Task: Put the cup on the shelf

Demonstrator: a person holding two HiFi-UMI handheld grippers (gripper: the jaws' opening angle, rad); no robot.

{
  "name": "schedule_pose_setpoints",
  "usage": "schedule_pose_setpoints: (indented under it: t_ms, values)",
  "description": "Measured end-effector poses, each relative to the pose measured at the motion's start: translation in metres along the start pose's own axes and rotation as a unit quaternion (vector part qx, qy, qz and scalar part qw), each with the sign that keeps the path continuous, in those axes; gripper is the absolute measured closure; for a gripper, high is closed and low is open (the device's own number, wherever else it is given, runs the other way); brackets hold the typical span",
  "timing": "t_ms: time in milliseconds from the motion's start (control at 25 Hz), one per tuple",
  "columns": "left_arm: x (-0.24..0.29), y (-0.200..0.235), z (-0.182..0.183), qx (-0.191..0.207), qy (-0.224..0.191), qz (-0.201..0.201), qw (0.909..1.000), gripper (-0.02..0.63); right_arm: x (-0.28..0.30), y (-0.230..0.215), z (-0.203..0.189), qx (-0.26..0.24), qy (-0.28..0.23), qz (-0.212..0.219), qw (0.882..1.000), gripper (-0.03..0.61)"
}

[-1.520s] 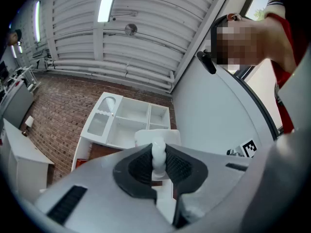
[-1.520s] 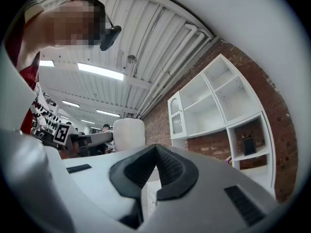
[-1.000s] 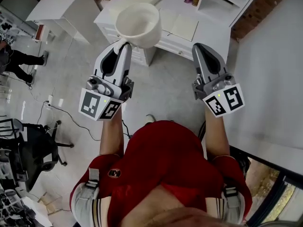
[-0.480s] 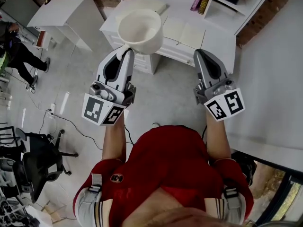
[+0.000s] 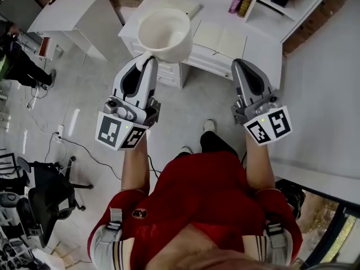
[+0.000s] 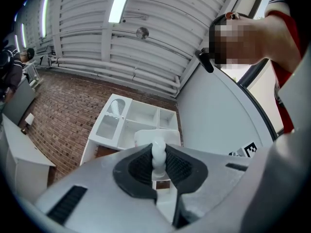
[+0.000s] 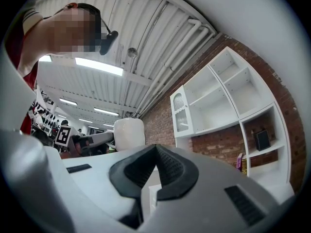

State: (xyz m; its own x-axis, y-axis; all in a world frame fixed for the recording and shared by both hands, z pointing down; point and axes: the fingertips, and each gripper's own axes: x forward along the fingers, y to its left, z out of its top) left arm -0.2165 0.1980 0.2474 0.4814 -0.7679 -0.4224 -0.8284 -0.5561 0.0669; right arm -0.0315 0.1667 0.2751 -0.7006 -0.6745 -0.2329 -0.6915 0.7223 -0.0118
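Observation:
A white cup point(image 5: 164, 34) hangs in front of me with its mouth up, held by its handle. My left gripper point(image 5: 144, 60) is shut on that handle; in the left gripper view the handle point(image 6: 158, 155) stands pinched between the dark pads, the cup's body point(image 6: 145, 138) just beyond. Past it stands the white shelf unit point(image 6: 130, 123) against a brick wall. My right gripper point(image 5: 243, 64) is level with the left one, shut and empty, its pads meeting at the tips point(image 7: 155, 147). The right gripper view also shows the cup point(image 7: 129, 133) and the shelf point(image 7: 227, 97).
A white desk point(image 5: 254, 45) with paper sheets lies just ahead, below the cup. Books point(image 5: 244, 0) and white cubbies point(image 5: 284, 4) stand at its back right. A second white table point(image 5: 72, 11), a person point(image 5: 16, 65), floor cables and an office chair point(image 5: 42, 191) are at the left. A white wall runs along the right.
The desk and floor have slid down the head view and a foot has come forward, so I have moved closer to the desk. Both grippers keep their pose; the cup stays held.

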Motion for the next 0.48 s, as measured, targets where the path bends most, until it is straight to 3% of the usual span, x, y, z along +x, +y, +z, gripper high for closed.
schedule_pose_setpoints:
  t_ms: [480]
  values:
    - [0.060,0.027,-0.028,-0.007,0.006,0.001,1.0000,0.566,0.032,-0.064,-0.018,0.018,-0.014,0.000,1.000,0.581]
